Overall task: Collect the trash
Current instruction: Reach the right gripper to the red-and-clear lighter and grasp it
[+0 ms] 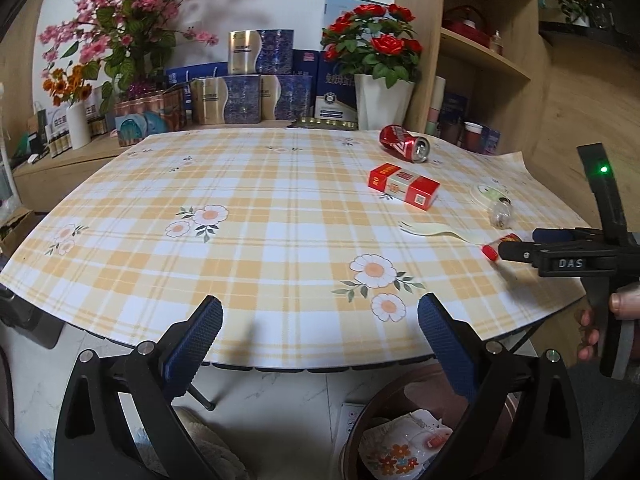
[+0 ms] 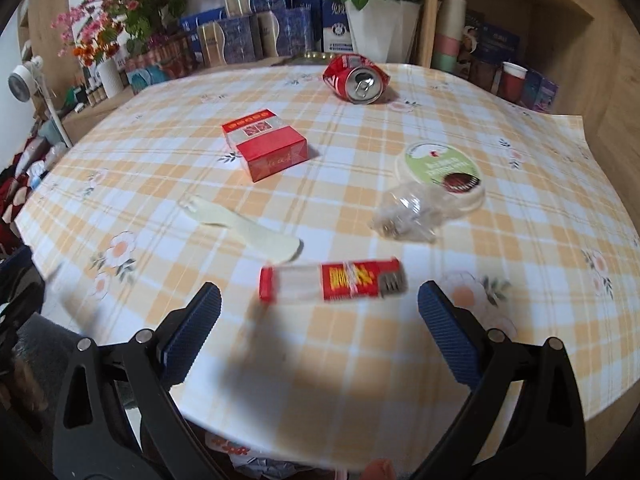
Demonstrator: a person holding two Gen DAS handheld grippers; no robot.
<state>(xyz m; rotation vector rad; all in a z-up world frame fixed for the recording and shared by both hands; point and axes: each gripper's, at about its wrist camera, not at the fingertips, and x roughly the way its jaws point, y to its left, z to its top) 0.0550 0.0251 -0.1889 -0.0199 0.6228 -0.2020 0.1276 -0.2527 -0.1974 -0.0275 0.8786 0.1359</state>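
We hold both grippers, left gripper [image 1: 320, 332] and right gripper [image 2: 320, 320], with jaws spread wide and empty above the checked tablecloth [image 2: 360, 360], the red-capped tube [image 2: 332, 280] lying just ahead of the right one, the crushed cola can [image 2: 356, 78] farther back.

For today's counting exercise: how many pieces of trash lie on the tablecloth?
6: crushed can far back, red box centre, plastic fork, lighter nearest, round lid and clear wrapper at right.

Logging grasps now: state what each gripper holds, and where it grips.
Nothing is held. The left gripper and right gripper are both open; the red lighter lies free on the table.
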